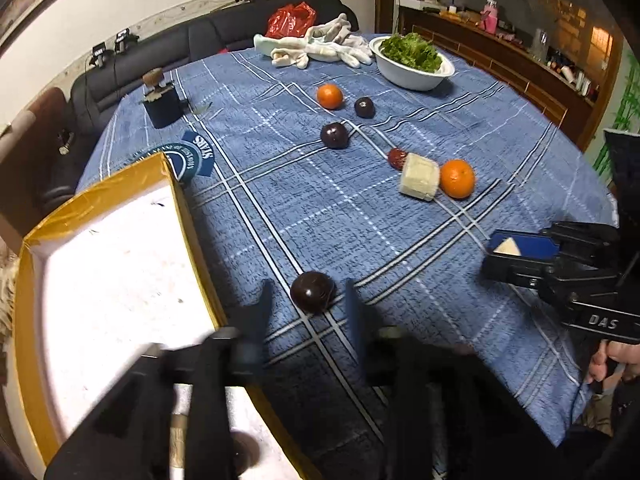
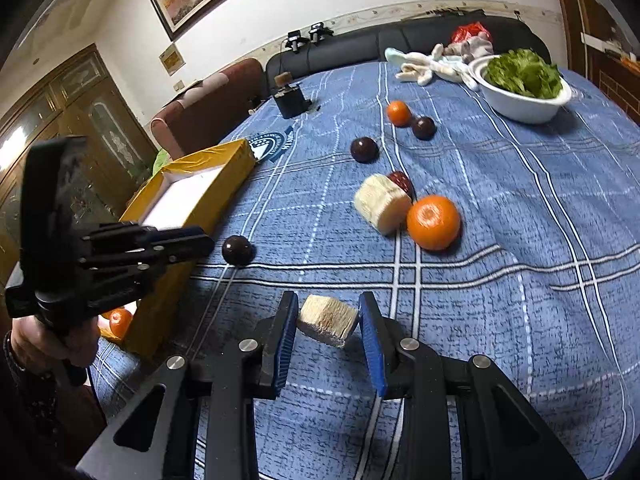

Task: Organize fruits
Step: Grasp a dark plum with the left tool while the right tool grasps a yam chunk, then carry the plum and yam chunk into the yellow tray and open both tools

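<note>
My left gripper (image 1: 308,300) is open, its fingers either side of a dark plum (image 1: 313,292) on the blue cloth, beside the yellow box (image 1: 120,264). My right gripper (image 2: 328,320) is shut on a pale sugarcane piece (image 2: 328,322), held above the cloth; it also shows in the left wrist view (image 1: 520,252). Further out lie a larger sugarcane piece (image 1: 419,177), an orange (image 1: 457,179), a red date (image 1: 397,158), two more plums (image 1: 334,135) (image 1: 364,107) and a second orange (image 1: 330,96). Another orange (image 2: 120,322) lies near the box.
A white bowl of lettuce (image 1: 412,66) and white gloves (image 1: 320,46) sit at the table's far side. A small dark holder (image 1: 162,104) stands far left. A round sticker (image 1: 186,158) lies by the box. A sofa runs behind the table.
</note>
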Demonstrator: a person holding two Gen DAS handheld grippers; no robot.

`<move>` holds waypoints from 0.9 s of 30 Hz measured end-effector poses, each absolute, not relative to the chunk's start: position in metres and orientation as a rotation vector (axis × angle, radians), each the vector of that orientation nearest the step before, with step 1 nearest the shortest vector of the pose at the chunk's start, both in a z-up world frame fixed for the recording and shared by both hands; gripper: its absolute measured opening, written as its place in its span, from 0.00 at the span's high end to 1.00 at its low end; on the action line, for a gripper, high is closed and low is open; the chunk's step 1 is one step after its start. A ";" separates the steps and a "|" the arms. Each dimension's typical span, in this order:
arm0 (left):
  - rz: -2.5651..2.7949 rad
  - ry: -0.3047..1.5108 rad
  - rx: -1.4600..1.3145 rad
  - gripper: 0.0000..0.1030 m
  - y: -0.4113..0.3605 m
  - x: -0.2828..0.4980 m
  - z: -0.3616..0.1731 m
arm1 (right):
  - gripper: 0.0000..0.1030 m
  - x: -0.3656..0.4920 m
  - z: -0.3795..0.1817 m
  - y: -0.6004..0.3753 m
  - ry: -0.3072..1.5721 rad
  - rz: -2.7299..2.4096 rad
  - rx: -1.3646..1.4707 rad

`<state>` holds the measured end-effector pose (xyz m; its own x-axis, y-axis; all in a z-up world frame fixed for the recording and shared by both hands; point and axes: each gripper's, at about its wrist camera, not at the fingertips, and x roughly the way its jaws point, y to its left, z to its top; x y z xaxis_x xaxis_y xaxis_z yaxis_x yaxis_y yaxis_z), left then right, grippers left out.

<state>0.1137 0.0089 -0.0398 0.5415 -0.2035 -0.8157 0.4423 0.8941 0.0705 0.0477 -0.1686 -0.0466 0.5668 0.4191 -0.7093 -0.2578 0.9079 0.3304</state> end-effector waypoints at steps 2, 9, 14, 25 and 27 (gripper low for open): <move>-0.382 0.935 0.308 0.47 0.002 0.117 -0.045 | 0.69 0.047 -0.048 -0.171 0.884 0.403 0.204; -0.362 1.009 0.291 0.65 -0.003 0.131 -0.063 | 0.69 0.048 -0.048 -0.176 0.884 0.401 0.210; -0.363 1.012 0.267 0.80 0.003 0.129 -0.063 | 0.69 0.050 -0.046 -0.177 0.883 0.393 0.212; -0.307 0.788 0.107 0.80 0.061 0.067 -0.001 | 0.69 0.050 -0.016 -0.115 0.840 0.494 0.136; -0.255 0.751 0.093 0.80 0.083 0.053 0.006 | 0.69 0.051 -0.010 -0.096 0.828 0.534 0.124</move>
<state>0.0532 0.0826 0.0062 0.7018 -0.1957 -0.6849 0.2620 0.9650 -0.0072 0.0506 -0.0960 -0.0103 0.5529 0.4977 -0.6683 -0.4032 0.8617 0.3082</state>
